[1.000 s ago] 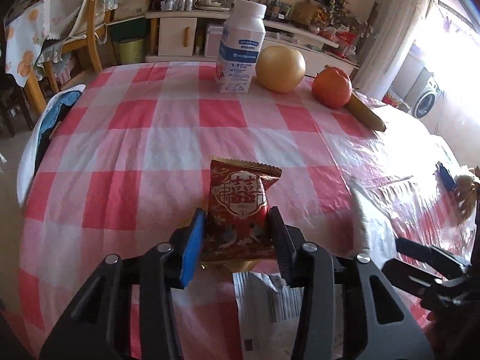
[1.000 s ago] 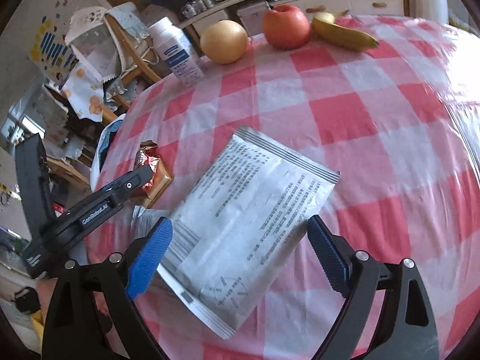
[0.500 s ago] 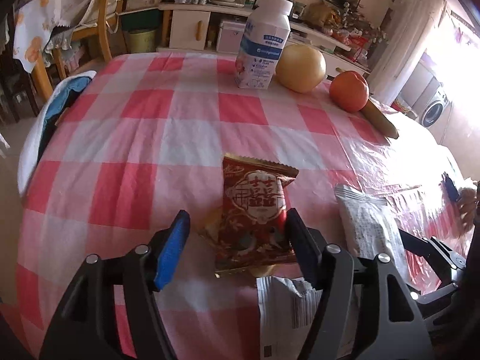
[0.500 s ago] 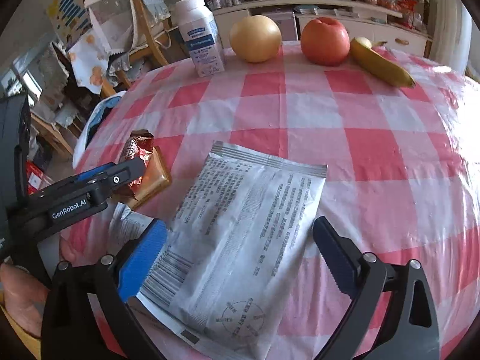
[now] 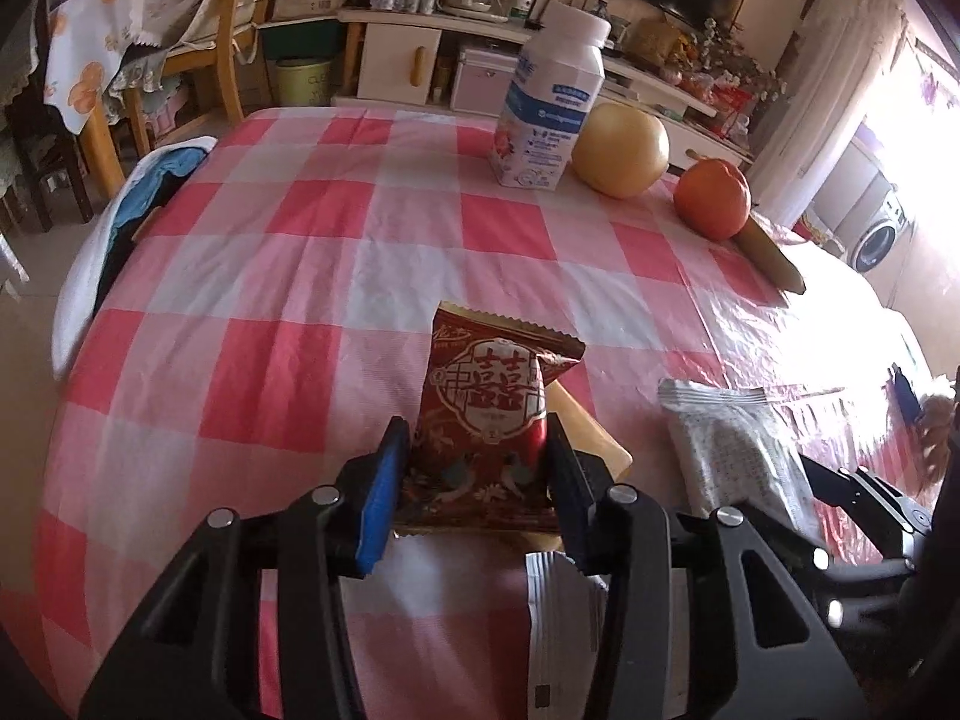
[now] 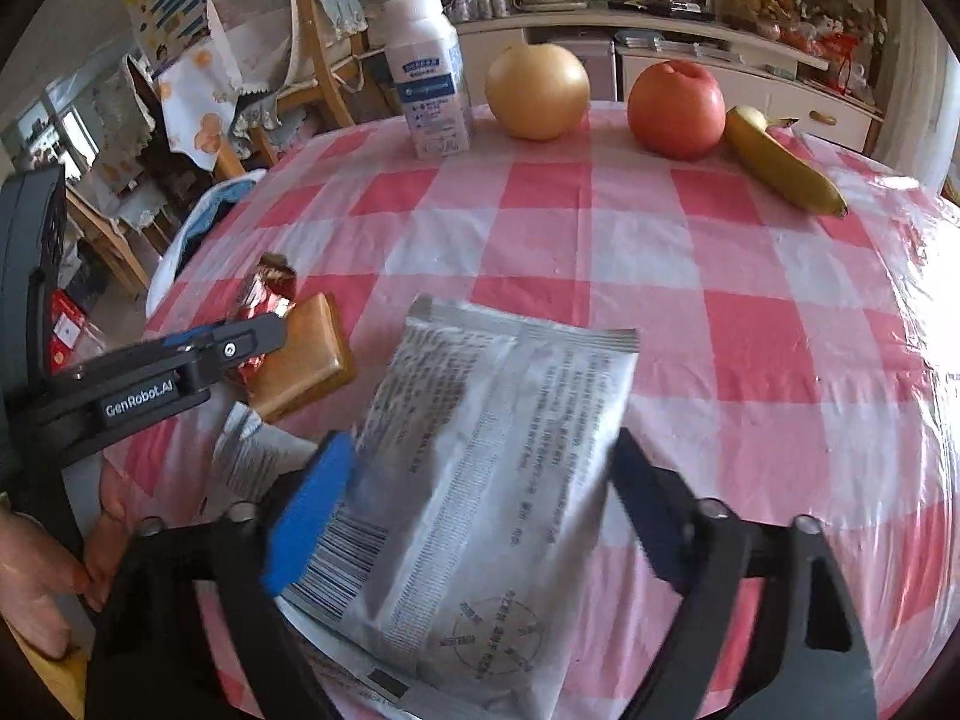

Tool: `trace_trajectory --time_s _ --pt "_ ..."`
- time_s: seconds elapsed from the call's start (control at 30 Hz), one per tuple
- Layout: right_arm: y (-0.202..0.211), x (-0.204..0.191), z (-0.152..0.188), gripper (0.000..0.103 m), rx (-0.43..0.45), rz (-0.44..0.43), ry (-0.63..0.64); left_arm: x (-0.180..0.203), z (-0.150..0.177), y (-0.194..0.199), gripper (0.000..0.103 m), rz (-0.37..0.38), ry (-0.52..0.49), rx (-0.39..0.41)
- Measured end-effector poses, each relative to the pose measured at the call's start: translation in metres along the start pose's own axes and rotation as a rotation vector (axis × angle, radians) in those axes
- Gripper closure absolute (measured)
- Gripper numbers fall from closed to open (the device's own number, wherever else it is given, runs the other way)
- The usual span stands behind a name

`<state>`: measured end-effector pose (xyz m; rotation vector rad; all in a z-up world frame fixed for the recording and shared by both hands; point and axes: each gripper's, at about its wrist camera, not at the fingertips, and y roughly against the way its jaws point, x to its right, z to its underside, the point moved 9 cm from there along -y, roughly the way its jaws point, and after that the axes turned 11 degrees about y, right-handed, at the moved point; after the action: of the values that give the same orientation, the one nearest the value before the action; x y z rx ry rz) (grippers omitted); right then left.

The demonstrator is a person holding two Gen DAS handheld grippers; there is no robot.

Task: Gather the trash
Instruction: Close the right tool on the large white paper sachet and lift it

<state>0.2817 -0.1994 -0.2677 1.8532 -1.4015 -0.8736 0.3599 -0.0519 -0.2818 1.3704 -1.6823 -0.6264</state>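
A round table (image 5: 288, 276) in a red-and-white checked cloth carries everything. At its far edge stand a white bottle (image 5: 549, 114), a yellow pear (image 5: 621, 150), a red apple (image 5: 713, 198) and a banana (image 6: 780, 165), side by side, the banana touching the apple.

Near the front edge lies a large grey pouch (image 6: 480, 480), printed side up. The right gripper (image 6: 480, 480) is clamped on its lower half, blue pad on one side and black pad on the other, both pressing the pouch.

Left of it, the left gripper (image 5: 474, 480) grasps a red snack packet (image 5: 489, 414) by its lower part, the packet standing upright between the pads. A tan flat piece (image 6: 303, 363) lies just behind the packet, touching it. A torn white wrapper (image 5: 567, 630) lies flat at the front edge, under the left gripper.
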Motion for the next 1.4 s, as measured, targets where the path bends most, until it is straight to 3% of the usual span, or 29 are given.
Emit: trace_trajectory --time_s 0.07,0.17,0.23,0.3,0.37,0.47,0.57,0.73,0.83,1.07,1.4 --pt "0.002 0.006 -0.001 0.044 0.003 0.004 -0.01 -0.003 -0.001 0.004 0.057 0.0 0.01 0.009" --pt "0.002 0.013 -0.001 0.052 0.003 -0.012 -0.03 -0.006 0.0 0.01 0.057 -0.001 0.02 0.014" --pt "0.004 0.014 -0.002 0.051 0.005 -0.014 -0.04 -0.008 0.001 0.014 0.057 -0.004 0.029 0.023" --pt "0.007 0.013 -0.003 0.042 0.005 0.016 -0.025 -0.012 0.001 0.018 0.057 -0.002 0.046 0.03" --pt "0.01 0.009 -0.005 0.014 0.017 0.021 -0.019 -0.015 0.0 0.023 0.057 -0.01 0.052 0.041" --pt "0.009 -0.003 -0.005 0.012 0.016 -0.038 -0.043 -0.017 0.003 0.03 0.057 -0.008 0.065 0.047" --pt "0.002 -0.011 -0.004 0.009 -0.004 0.023 -0.008 -0.016 0.007 0.036 0.057 -0.014 0.054 0.055" --pt "-0.007 -0.02 0.0 0.008 -0.016 0.098 0.068 -0.014 0.011 0.045 0.057 0.007 0.055 0.06" --pt "-0.01 -0.013 0.002 0.009 -0.024 0.059 0.022 -0.018 0.013 0.049 0.057 0.015 0.061 0.06" --pt "-0.006 -0.01 0.001 0.029 0.007 0.025 0.006 -0.027 0.012 0.055 0.057 0.02 0.094 0.064" --pt "0.016 -0.016 -0.005 0.035 0.092 -0.001 -0.003 -0.029 0.015 0.071 0.057 0.044 0.107 0.089"
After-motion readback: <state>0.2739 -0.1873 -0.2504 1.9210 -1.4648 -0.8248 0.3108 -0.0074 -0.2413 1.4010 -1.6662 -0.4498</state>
